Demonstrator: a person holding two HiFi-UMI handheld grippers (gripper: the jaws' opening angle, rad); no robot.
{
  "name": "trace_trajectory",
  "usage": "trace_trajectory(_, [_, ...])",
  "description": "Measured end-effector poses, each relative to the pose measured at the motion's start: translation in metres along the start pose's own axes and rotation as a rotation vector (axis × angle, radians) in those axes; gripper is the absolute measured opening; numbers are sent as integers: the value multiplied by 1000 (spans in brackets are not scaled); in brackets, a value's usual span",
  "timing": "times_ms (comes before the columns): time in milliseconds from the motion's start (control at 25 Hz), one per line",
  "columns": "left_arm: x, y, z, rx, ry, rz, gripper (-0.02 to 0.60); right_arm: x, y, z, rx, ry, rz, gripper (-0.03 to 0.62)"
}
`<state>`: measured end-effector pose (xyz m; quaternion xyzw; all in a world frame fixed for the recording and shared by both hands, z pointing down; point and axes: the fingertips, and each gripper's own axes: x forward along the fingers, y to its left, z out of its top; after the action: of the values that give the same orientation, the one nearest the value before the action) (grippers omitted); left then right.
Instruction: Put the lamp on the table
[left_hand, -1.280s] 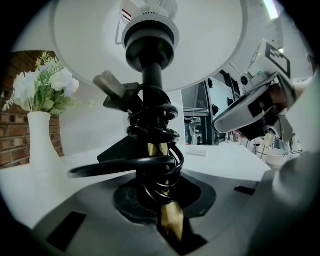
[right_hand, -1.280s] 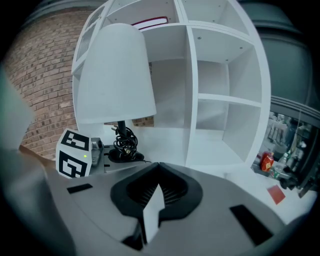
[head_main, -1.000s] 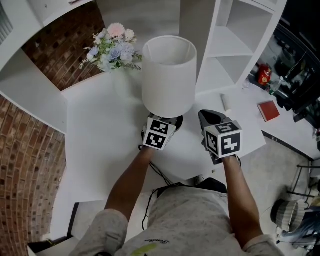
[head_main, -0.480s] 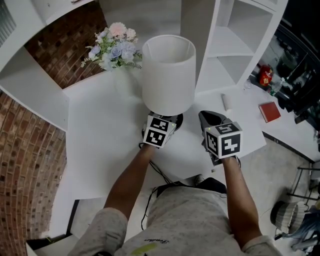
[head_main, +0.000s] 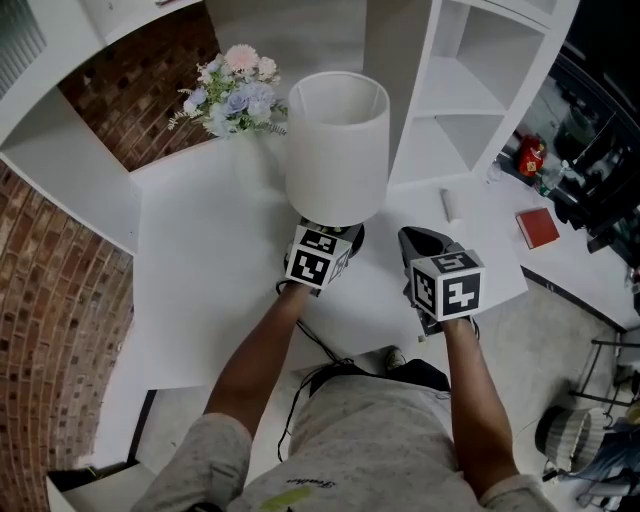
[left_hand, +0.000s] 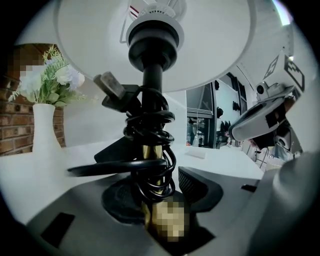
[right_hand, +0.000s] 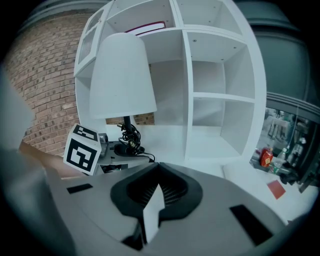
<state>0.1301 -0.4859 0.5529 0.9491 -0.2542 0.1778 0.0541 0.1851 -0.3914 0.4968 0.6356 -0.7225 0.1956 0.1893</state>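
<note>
Lamp is standing upright on the white table, top centre of the head view, just right of the flowers. Your left gripper is down at its base, with the stem and the black cord wound round it sitting between the jaws. They've just been opening and are spread, the right-hand pad clear of the stem. Your right gripper sits lower right of the lamp, apart from it, jaws pressed together on nothing. White shelf unit fills the upper right.
</note>
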Motion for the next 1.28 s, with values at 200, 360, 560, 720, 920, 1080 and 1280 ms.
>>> trace_trajectory(200, [-9, 0, -2, 2, 27, 13, 224, -5, 7, -5, 12, 4, 9, 5])
trace_trajectory(360, [-22, 4, -5, 0, 38, 38, 222, -9, 11, -1, 22, -3, 22, 5])
trace_trajectory(560, [-41, 8, -4, -5, 41, 68, 215, -12, 21, 6, 26, -12, 46, 5])
trace_trajectory(720, [-57, 11, -5, -14, 52, 95, 209, -15, 24, 11, 38, -13, 62, 5])
trace_trajectory(920, [-79, 16, 1, -41, 49, 143, 199, -19, 21, 18, 58, -29, 76, 5])
trace_trajectory(1080, [-96, 24, 3, -54, 52, 190, 193, -18, 17, 27, 74, -47, 89, 5])
trace_trajectory(1280, [-117, 35, 7, -70, 58, 263, 189, -14, 15, 40, 70, -66, 121, 5])
